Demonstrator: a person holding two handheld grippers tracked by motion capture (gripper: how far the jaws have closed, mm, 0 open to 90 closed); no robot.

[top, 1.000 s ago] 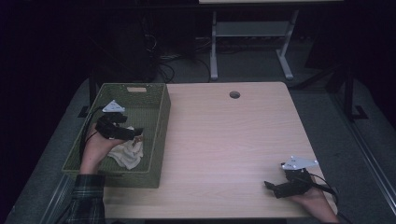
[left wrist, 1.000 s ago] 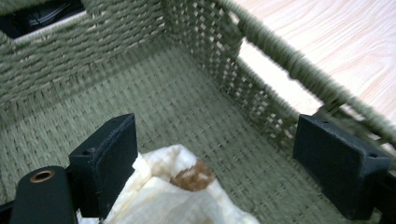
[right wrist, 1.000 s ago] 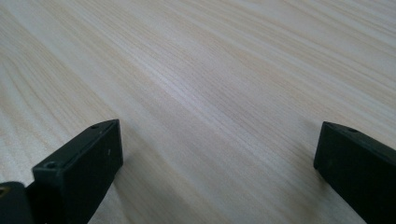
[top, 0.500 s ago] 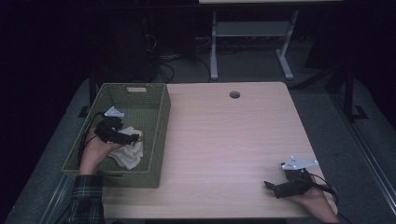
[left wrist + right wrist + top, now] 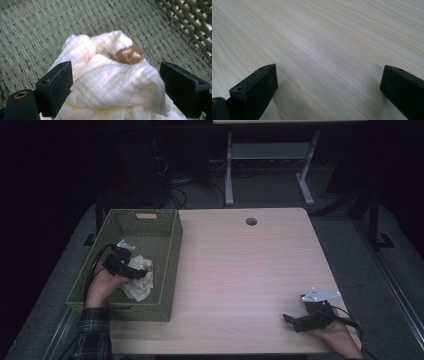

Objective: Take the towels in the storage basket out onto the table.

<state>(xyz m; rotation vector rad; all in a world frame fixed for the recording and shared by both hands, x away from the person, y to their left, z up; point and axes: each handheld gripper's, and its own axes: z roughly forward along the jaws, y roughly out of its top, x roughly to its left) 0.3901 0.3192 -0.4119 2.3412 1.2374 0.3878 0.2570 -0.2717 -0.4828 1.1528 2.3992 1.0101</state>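
Note:
A crumpled cream cloth [image 5: 140, 282] [image 5: 110, 82] with a brown patch lies on the floor of a green woven basket [image 5: 170, 265] at the table's left. My left gripper [image 5: 136, 269] [image 5: 116, 92] is down inside the basket, open, with its two black jaws wide apart on either side of the cloth bundle. Whether the left jaw touches the fabric I cannot tell. Near the table's front right corner my right gripper [image 5: 292, 320] [image 5: 329, 92] rests low over bare wood, open, with nothing between its jaws.
The light wooden table [image 5: 240, 270] has a round cable hole [image 5: 251, 221] near its far edge. The basket wall [image 5: 190, 22] stands close on the cloth's right. Beyond the table are a white desk frame [image 5: 265, 165] and cables on a dark floor.
My left gripper has moved nearer and lower inside the basket, down onto the cloth. The right gripper has stayed where it was.

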